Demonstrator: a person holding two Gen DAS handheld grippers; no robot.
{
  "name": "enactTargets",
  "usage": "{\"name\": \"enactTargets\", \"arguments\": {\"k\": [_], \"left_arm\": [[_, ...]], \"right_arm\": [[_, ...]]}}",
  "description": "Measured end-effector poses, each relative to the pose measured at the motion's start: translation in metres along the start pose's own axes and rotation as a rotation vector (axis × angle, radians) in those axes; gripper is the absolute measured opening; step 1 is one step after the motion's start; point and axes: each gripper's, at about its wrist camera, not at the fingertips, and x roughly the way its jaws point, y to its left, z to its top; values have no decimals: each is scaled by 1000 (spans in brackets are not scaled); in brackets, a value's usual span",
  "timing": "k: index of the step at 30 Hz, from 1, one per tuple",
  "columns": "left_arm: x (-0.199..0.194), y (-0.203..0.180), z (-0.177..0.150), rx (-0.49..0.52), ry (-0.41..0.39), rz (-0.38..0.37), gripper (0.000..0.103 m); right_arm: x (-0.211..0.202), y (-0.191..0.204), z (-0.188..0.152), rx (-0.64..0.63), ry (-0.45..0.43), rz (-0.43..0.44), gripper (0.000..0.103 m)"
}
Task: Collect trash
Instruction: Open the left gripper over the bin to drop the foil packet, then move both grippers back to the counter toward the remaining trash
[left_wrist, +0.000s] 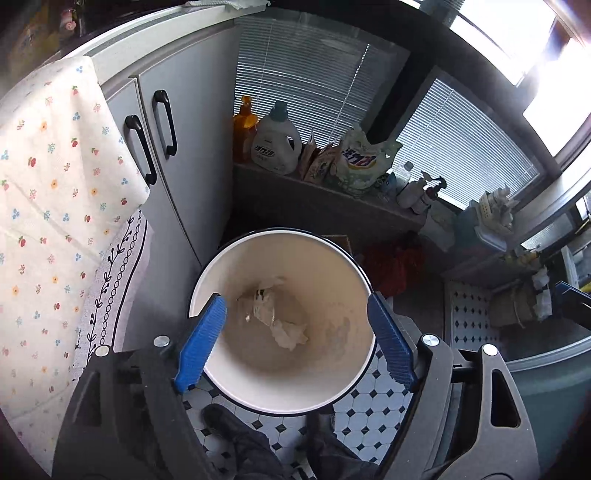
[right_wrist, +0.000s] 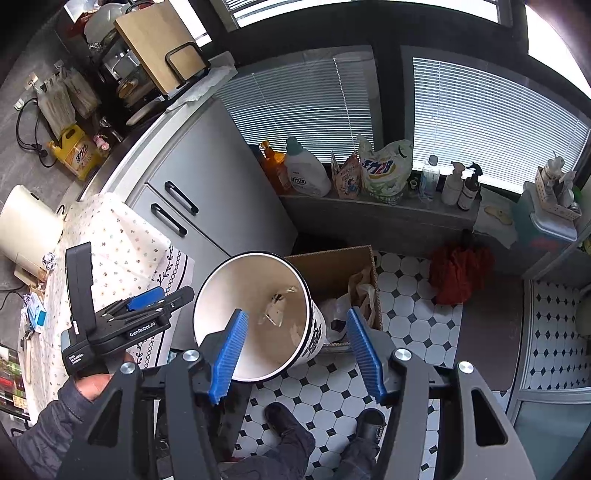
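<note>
A white round trash bin (left_wrist: 280, 387) with a dark rim stands on the tiled floor. Crumpled paper and wrapper trash (left_wrist: 273, 314) lies at its bottom. My left gripper (left_wrist: 295, 339) hangs right above the bin's mouth, open and empty, blue fingers (left_wrist: 201, 343) wide apart. In the right wrist view the bin (right_wrist: 221, 314) is centre, with the trash (right_wrist: 275, 310) inside. My right gripper (right_wrist: 295, 354) is open and empty above the bin's near right side. The left gripper (right_wrist: 144, 306) shows at the bin's left, over the table edge.
A table with a floral cloth (left_wrist: 48, 221) stands left, beside a grey cabinet (left_wrist: 173, 155). A cardboard box (right_wrist: 340, 273) with bags stands behind the bin. Detergent bottles (right_wrist: 306, 173) line a low ledge under the blinds. A red cloth (right_wrist: 458, 273) lies on the floor. My feet (right_wrist: 291, 424) are below.
</note>
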Motion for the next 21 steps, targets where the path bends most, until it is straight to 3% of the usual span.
{"name": "enactTargets", "arguments": {"k": [7,11,14,21], "left_arm": [[-59,9,-1,-58,-104,21,82],[-110,20,-3,-104,-197,13,91],[-149,30,-5,-118,-277,46,97],[-229,66,-20,-225,-419,162,97]], "right_arm": [[-13,14,7,-53,-21,36,59],[-20,26,14,-74,-45,60,64],[-22,41,19,-108,-53,86,68],[-25,101,31,-218,-75,151,81]]}}
